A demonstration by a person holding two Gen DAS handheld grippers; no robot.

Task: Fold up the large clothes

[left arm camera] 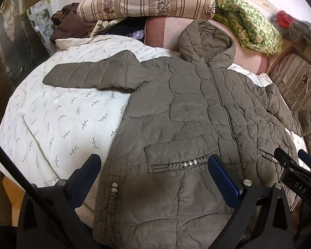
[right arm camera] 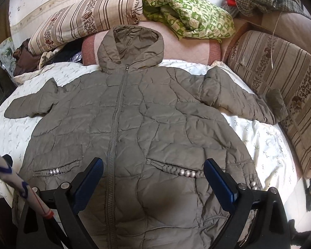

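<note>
My left gripper point(left arm camera: 153, 170) hangs wide open over the lower left part of the jacket point(left arm camera: 197, 114), its two blue-padded fingers spread apart with nothing between them but the fabric below. My right gripper point(right arm camera: 153, 174) is just as wide open and empty, hovering above the lower middle of the jacket, with the zip point(right arm camera: 116, 120) running up just inside its left finger.

The jacket is a grey-brown quilted one with a hood point(right arm camera: 130, 45), and it lies flat, front up and zipped, on the bed point(right arm camera: 259, 145), which has a white cover with a small leaf print. Its hem is at the near edge of the bed, under my grippers, and the hood reaches the far edge, lying partly on a pink bolster point(right arm camera: 188, 49). Both sleeves are spread out to the sides: the left sleeve point(left arm camera: 89, 74) stretches towards the left edge of the bed, and the right sleeve point(right arm camera: 238, 97) runs to the right edge, its cuff touching a striped cushion point(right arm camera: 280, 78). Each front pocket has a row of pearl beads point(right arm camera: 186, 173) along its opening.

At the far edge, behind the bolster, lie a striped pillow point(right arm camera: 83, 22) and a crumpled green-and-white cloth point(right arm camera: 186, 14). From the left camera I can see my right gripper at the lower right, beside the jacket's right pocket.
</note>
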